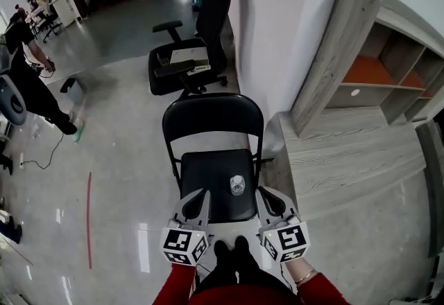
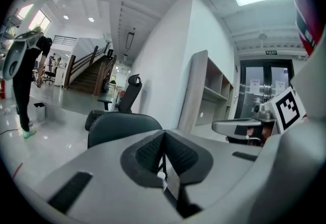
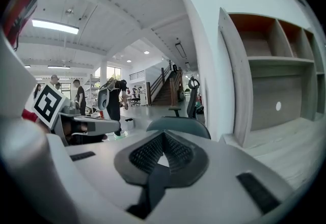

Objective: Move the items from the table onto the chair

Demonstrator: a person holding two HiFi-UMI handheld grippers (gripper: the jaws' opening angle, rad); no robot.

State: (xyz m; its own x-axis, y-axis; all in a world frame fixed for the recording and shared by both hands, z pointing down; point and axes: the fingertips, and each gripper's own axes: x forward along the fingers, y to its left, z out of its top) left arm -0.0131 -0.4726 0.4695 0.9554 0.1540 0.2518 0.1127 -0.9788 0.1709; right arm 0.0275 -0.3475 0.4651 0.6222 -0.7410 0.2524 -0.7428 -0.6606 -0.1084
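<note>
Both of your grippers sit at the near edge of the chair, one at each front corner of the seat, pointing toward the backrest. The left gripper has its jaws pressed together with nothing caught between the ribbed pads. The right gripper is the same, fully closed and empty.

One small clear item already rests on the chair seat, right of the seat's centre and toward the front edge. It lies ahead of your fingers and between the two grippers, somewhat closer to the right one. From above it looks round, pale and see-through, like a little cup or jar standing upright. It is too small to say more, and no long axis shows from this angle.

The wooden table stands just beside the chair on its right, against the wall, under the open shelf unit. The stretch of tabletop you can see carries nothing you could pick out as an item. Anything left to fetch would lie to the right of the chair, so your right gripper is the nearer one. You would need to part its jaws before it can take anything.
</note>
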